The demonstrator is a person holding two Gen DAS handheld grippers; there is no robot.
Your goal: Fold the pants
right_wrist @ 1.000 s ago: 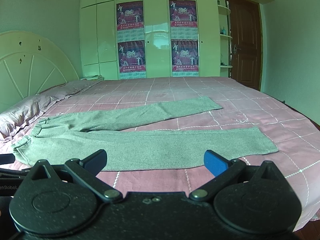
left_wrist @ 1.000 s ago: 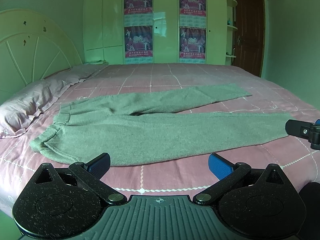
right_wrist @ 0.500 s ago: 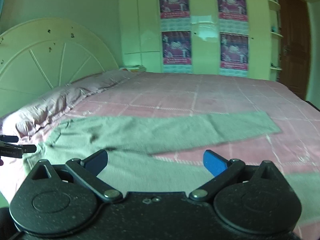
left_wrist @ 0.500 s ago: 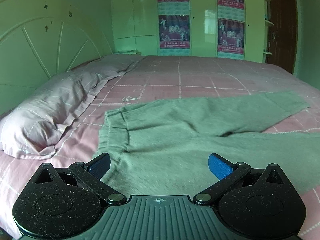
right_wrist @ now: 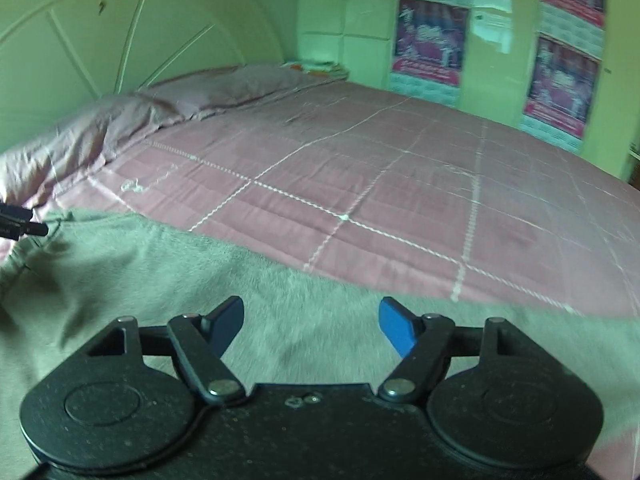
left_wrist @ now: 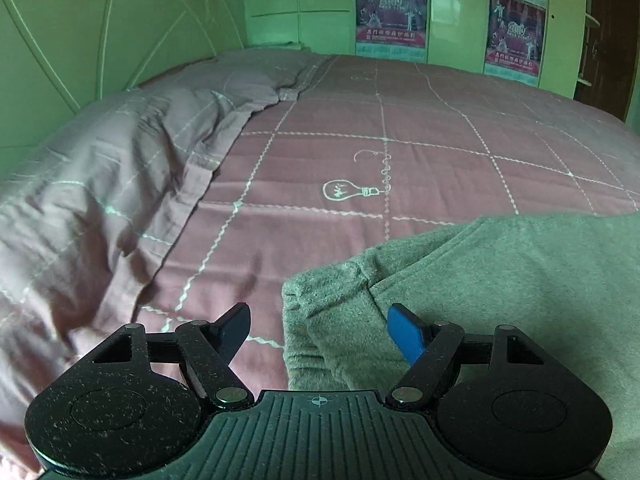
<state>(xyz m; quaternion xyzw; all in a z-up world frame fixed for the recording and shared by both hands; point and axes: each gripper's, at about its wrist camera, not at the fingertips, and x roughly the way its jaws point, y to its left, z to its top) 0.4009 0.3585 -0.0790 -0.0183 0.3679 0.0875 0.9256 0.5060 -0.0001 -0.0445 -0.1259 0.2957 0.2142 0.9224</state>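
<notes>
Pants (left_wrist: 480, 280), looking soft, thick and limp, are lying on the bed (left_wrist: 360, 152) with the waistband corner sitting between the left gripper (left_wrist: 320, 328)'s spread jaws, the likeliest hold, while in the right view cloth is spreading under the right gripper (right_wrist: 310, 320)'s equally spread jaws.

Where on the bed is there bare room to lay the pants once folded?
Bare pink bedspread runs from the pants to the wardrobe, right of the pillows. The near edge is crowded: pants lie beneath both open grippers, left and right.
</notes>
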